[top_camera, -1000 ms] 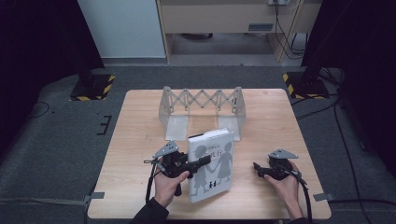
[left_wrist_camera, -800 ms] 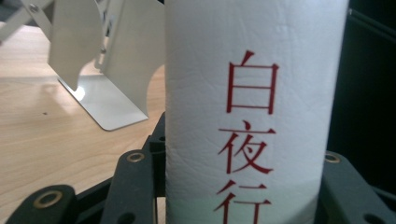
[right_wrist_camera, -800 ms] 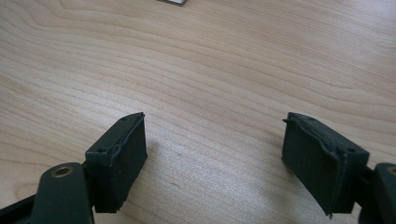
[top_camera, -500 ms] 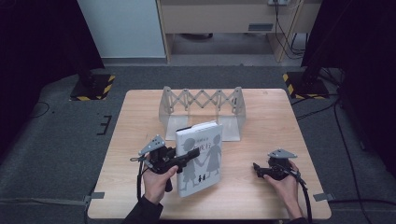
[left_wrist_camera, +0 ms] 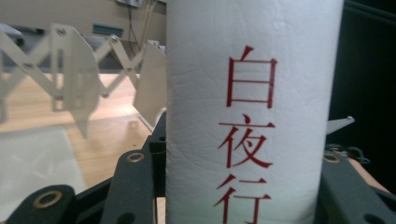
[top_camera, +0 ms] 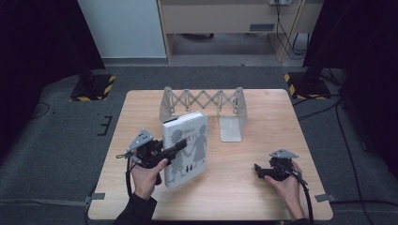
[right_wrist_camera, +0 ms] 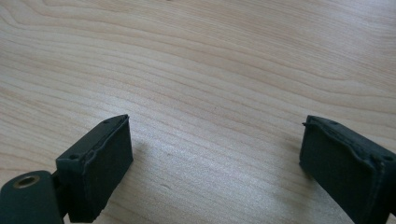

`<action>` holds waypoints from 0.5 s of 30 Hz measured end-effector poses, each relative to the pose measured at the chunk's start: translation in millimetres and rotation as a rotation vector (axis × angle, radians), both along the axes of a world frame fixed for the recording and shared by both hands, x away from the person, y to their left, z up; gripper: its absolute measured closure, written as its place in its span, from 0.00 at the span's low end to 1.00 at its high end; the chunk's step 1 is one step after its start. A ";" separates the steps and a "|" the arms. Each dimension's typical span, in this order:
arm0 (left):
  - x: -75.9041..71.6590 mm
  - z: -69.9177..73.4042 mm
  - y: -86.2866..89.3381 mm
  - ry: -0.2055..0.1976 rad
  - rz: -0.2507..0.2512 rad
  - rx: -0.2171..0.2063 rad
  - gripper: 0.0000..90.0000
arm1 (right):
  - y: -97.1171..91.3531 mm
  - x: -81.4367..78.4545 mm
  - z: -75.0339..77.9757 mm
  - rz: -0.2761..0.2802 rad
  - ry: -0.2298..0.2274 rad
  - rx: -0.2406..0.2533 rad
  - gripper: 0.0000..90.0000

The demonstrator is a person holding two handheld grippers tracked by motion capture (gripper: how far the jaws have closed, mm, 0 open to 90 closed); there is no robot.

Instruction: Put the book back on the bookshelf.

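The book (top_camera: pixel 186 149) has come up off the table (top_camera: pixel 244 197): a second ago it lay flat near the front edge, and now the left gripper (top_camera: pixel 174 148) has tipped it up, its far top edge raised toward the rack (top_camera: pixel 202 101), its near bottom edge low by the table. The left gripper's jaws pinch the book at its spine, whose red characters run up between them in the left gripper view (left_wrist_camera: pixel 245 135). The right gripper (top_camera: pixel 260 169) rests on the table at the right, well apart from the book; its jaws have just been opening and now stand spread, with bare wood between them (right_wrist_camera: pixel 215 154). That suggests the right hand has let go and the left alone carries the lift, likely toward standing the book in the rack. The book's long axis runs near to far, tilted upward, cover facing up and toward the person, spine at the left
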State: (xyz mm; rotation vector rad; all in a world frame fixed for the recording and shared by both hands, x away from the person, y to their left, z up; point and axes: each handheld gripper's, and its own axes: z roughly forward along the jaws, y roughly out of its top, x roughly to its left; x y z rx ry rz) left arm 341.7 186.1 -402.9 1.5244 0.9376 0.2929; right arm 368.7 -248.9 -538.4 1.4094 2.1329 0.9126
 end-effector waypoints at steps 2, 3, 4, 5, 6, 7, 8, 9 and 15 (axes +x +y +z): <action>0.9 2.0 2.3 -0.005 0.010 0.006 0.59 | 0.3 0.1 0.0 0.000 0.005 0.001 0.09; 2.8 4.2 5.3 -0.009 0.027 0.014 0.59 | 0.2 0.2 -0.1 0.001 0.003 0.000 0.09; 4.5 5.4 7.2 -0.012 0.037 0.020 0.59 | 0.2 0.2 -0.1 0.003 0.005 -0.001 0.09; 5.6 6.1 8.3 -0.013 0.044 0.026 0.59 | 0.2 0.3 -0.1 0.004 0.005 -0.002 0.08; 7.2 7.0 9.8 -0.013 0.050 0.033 0.59 | 0.2 0.3 -0.1 0.004 0.005 -0.001 0.08; 9.2 7.9 11.2 -0.014 0.059 0.038 0.59 | 0.2 0.3 -0.1 0.004 0.005 -0.001 0.08; 11.3 9.0 12.9 -0.012 0.067 0.043 0.59 | 0.2 0.3 -0.1 0.004 0.005 -0.002 0.08; 13.5 9.9 14.6 -0.014 0.077 0.046 0.59 | 0.2 0.3 -0.1 0.004 0.005 -0.001 0.08; 25.2 14.3 20.3 -0.033 0.139 0.080 0.59 | 0.2 0.3 -0.1 0.004 0.005 -0.001 0.08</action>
